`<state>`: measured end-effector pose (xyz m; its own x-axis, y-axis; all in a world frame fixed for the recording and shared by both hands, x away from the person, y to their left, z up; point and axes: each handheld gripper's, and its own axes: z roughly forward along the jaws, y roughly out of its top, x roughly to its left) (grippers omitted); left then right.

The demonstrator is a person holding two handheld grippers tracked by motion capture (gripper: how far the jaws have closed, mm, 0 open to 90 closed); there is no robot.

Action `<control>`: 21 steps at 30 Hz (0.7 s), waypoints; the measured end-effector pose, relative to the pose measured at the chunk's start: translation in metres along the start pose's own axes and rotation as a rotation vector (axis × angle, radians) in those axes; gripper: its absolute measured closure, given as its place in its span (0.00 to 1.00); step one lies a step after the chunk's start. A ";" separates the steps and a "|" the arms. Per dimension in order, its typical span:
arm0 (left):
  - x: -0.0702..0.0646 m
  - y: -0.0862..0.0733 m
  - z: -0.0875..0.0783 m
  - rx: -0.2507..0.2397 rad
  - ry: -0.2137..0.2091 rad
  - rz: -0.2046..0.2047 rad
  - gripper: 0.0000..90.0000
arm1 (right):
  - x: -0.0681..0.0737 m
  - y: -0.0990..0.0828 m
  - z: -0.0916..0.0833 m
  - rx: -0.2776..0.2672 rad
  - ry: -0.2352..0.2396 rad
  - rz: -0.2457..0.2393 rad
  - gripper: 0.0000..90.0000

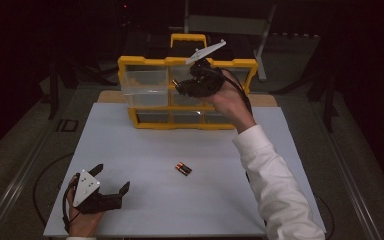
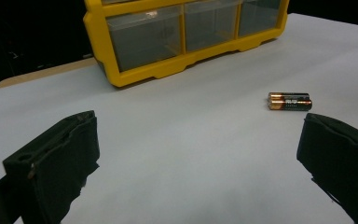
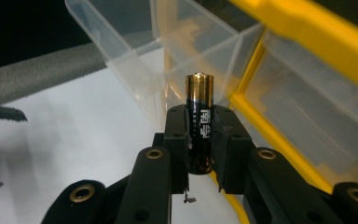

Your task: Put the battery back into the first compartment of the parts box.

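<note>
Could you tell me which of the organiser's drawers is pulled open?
The top-left drawer of the yellow organiser: it juts forward, while the others sit flush.

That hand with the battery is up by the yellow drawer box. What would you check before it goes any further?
1. Battery clamped between the right gripper jaws: ok.
2. Top-left drawer of the yellow organizer pulled out to receive it: ok.
3. Battery already over the drawer opening: cannot tell; it sits close beside the clear wall.
4. Left gripper out of the way, open, low on the white board: ok.
5. Two batteries left on the board, apart from both grippers: ok.
</note>
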<state>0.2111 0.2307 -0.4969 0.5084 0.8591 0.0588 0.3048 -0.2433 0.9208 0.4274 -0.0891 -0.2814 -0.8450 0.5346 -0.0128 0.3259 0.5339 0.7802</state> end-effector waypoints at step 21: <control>0.001 0.000 0.000 0.000 -0.005 -0.008 0.00 | 0.004 0.037 -0.002 -0.073 0.021 0.007 0.85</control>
<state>0.2111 0.2314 -0.4966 0.5101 0.8587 0.0497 0.3087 -0.2367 0.9212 0.4349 -0.0682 -0.2520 -0.8519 0.5237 0.0057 0.3008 0.4804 0.8239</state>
